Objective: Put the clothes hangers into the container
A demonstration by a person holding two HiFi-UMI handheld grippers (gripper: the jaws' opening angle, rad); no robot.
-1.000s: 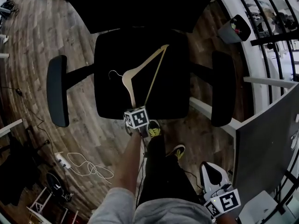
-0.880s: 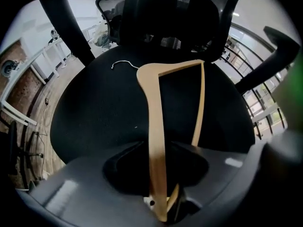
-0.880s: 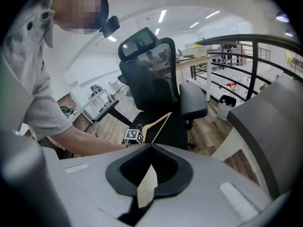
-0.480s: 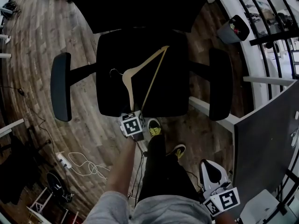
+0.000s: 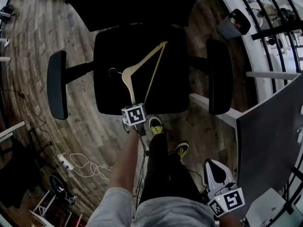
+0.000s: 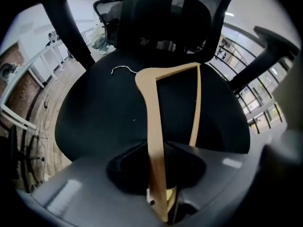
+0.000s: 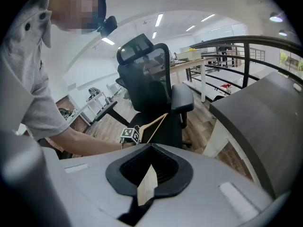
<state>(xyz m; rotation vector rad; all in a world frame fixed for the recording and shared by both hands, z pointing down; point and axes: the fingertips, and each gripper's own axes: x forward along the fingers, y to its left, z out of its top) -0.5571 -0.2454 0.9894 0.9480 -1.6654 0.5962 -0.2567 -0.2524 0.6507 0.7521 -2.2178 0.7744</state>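
A pale wooden clothes hanger with a metal hook lies across the black seat of an office chair. My left gripper is at the seat's near edge, shut on the near end of one hanger arm. In the left gripper view the hanger runs from the left gripper out over the seat, hook at the far left. My right gripper hangs low at the right, away from the chair. In its own view the right gripper has pale jaws pressed together with nothing between them. No container shows.
The chair's armrests flank the seat and its backrest rises at the far side. A dark grey panel stands at the right, with a black railing beyond. A white cable lies on the wooden floor. The person's yellow shoes are below the seat edge.
My left gripper has moved slightly forward onto the hanger's near end. The hanger stays in the same place on the seat. The right gripper has barely moved.
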